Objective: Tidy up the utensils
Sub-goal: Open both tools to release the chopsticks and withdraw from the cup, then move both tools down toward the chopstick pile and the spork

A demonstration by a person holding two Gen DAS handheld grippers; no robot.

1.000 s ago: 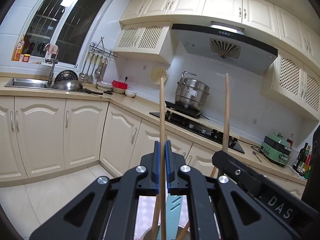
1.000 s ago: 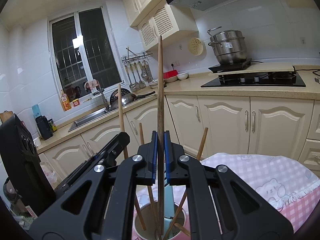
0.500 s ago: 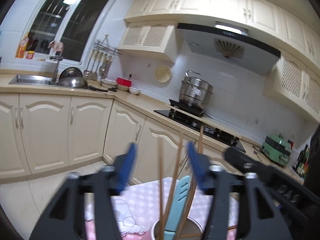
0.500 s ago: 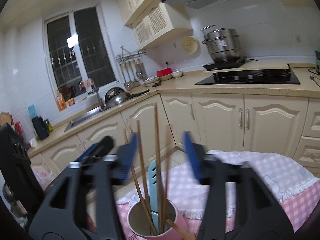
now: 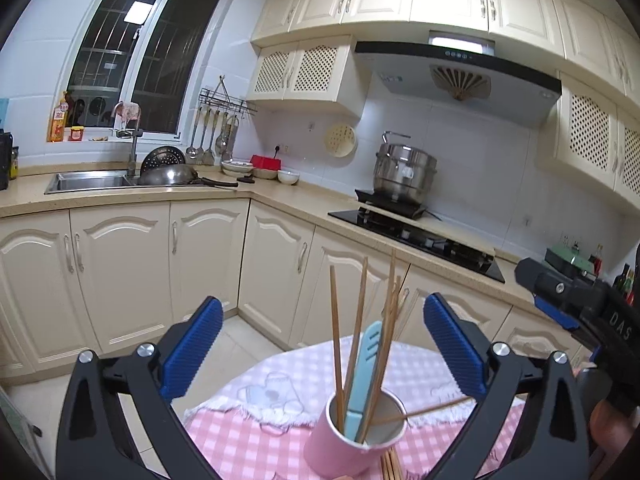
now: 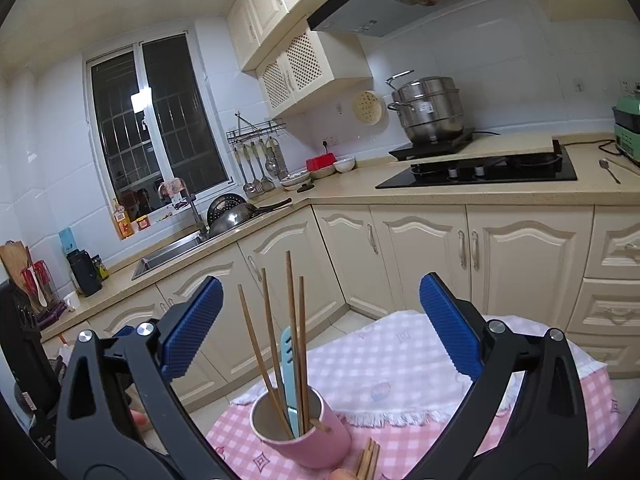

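A pink cup (image 5: 340, 450) (image 6: 316, 436) stands on a pink checked tablecloth (image 5: 248, 440) (image 6: 400, 360). It holds several wooden chopsticks (image 5: 336, 344) (image 6: 294, 332) and a light blue utensil (image 5: 362, 376) (image 6: 289, 368). More chopsticks (image 5: 390, 466) (image 6: 370, 460) lie on the cloth beside the cup. My left gripper (image 5: 320, 344) is open and empty above the cup. My right gripper (image 6: 320, 320) is open and empty above the cup; it also shows at the right edge of the left wrist view (image 5: 568, 304).
Cream cabinets run behind the table. The counter carries a sink (image 5: 88, 182) with a wok, a gas hob (image 5: 416, 236) (image 6: 480, 170) and a steel steamer pot (image 5: 404, 174) (image 6: 430, 110). A green appliance (image 6: 626, 128) sits at the right.
Both grippers were each shut on a chopstick held upright over the cup. Both have opened and the chopsticks now stand in the cup.
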